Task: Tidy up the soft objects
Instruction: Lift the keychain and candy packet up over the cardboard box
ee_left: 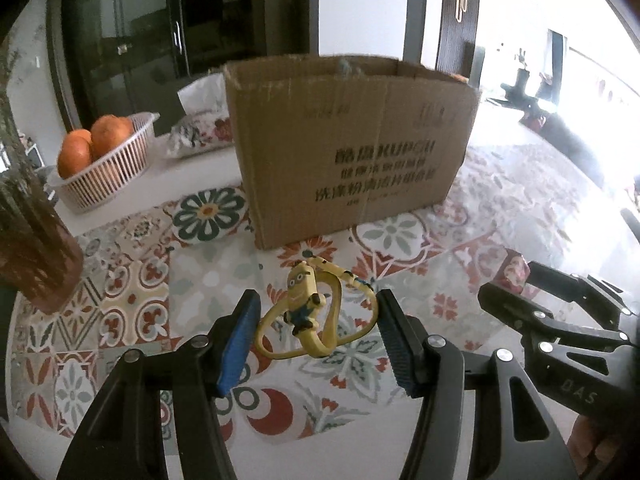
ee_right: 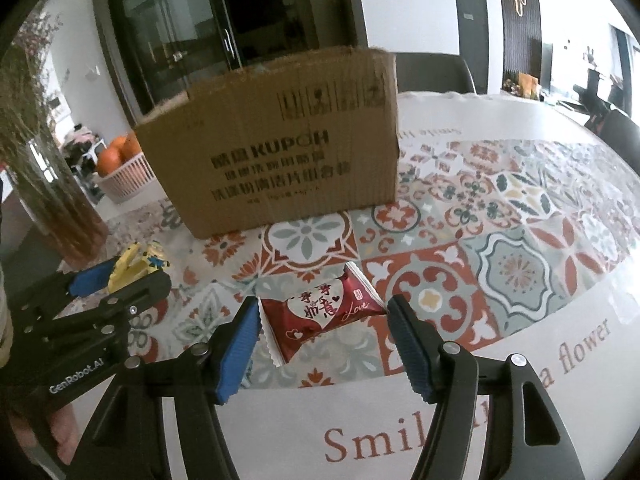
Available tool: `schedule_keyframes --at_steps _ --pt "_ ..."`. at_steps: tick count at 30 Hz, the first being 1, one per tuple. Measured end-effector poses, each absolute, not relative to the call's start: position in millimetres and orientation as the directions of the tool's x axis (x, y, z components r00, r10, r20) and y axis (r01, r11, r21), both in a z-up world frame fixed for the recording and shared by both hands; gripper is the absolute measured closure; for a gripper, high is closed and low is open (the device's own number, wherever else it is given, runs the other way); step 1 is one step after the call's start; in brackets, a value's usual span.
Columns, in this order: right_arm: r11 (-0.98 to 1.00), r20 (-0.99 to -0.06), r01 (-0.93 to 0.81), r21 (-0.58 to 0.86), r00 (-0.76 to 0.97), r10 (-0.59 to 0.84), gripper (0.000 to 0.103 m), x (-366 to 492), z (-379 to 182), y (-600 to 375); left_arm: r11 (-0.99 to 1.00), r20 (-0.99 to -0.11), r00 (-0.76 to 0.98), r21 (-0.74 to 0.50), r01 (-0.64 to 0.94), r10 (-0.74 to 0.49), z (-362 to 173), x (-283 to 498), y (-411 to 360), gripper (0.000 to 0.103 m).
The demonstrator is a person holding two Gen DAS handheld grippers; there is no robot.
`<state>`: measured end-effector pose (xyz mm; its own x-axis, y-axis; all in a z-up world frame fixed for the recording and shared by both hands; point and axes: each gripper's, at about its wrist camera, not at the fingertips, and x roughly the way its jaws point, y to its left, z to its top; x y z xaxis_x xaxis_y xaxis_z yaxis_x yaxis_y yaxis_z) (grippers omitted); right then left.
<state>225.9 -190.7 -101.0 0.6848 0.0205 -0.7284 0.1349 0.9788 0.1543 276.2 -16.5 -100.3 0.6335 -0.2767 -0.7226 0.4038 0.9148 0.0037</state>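
Pickup step, both sides: left gripper (ee_left: 318, 330) spread wide around the yellow minion band (ee_left: 308, 312), right gripper (ee_right: 322, 334) likewise spread around the red candy packet (ee_right: 320, 312), both items flat on the desk (ee_right: 520, 380). Nothing grasped yet. Next, likely: clench, lift, carry to the cardboard box (ee_left: 352, 148) at 12 o'clock.

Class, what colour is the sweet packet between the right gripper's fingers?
Dark red packet, white heart; right wrist view.
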Motion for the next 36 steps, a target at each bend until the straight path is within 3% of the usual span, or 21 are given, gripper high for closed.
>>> schedule_keyframes --at_steps 36 --pt "0.978 -0.533 -0.074 0.194 0.829 0.169 0.037 229.6 -1.1 -222.3 0.980 -0.574 0.800 -0.019 0.197 -0.172 2.2 236.3 -33.0 0.044"
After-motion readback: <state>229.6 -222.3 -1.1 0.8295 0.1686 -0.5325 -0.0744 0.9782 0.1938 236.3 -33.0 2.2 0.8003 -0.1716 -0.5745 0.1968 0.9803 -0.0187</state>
